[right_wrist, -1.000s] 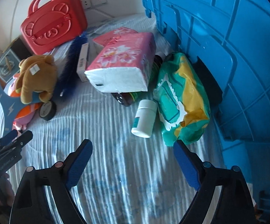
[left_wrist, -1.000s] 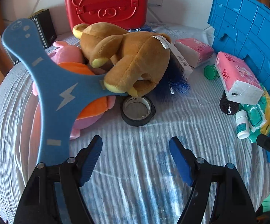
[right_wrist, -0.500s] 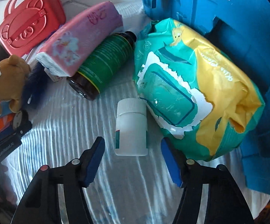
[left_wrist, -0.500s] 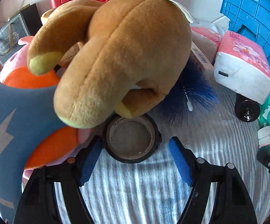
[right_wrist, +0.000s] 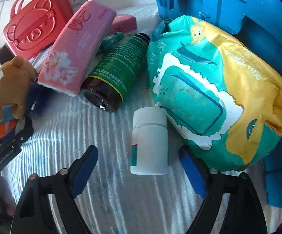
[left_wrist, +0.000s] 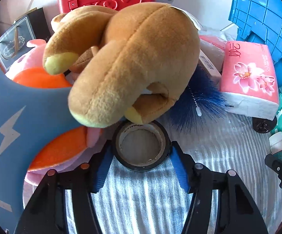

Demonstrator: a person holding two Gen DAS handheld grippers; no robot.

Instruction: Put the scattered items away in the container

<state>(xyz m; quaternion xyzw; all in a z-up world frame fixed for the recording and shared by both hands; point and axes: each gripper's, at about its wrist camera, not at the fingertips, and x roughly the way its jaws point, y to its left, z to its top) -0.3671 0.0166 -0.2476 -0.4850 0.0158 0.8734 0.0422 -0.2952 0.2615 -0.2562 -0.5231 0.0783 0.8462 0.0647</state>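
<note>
A black tape roll (left_wrist: pixel 141 146) lies flat on the striped cloth, under the paw of a brown plush bear (left_wrist: pixel 125 62). My left gripper (left_wrist: pixel 140 148) has its blue pads against both sides of the roll. A small white pill bottle (right_wrist: pixel 149 142) lies between the open fingers of my right gripper (right_wrist: pixel 139 156), with gaps on both sides. A green and yellow wipes pack (right_wrist: pixel 215 89) lies against the blue crate (right_wrist: pixel 228 3), just right of the bottle.
A blue boomerang (left_wrist: pixel 14 117), a pink and orange plush (left_wrist: pixel 49 148) and a blue feather brush (left_wrist: pixel 197 101) crowd the tape roll. Pink tissue packs (right_wrist: pixel 76 50), a dark green-labelled bottle (right_wrist: pixel 117 72) and a red bear case (right_wrist: pixel 33 19) lie behind.
My left gripper has moved forward and closed its fingers onto the tape roll. My right gripper has moved forward so the white bottle lies between its fingers.
</note>
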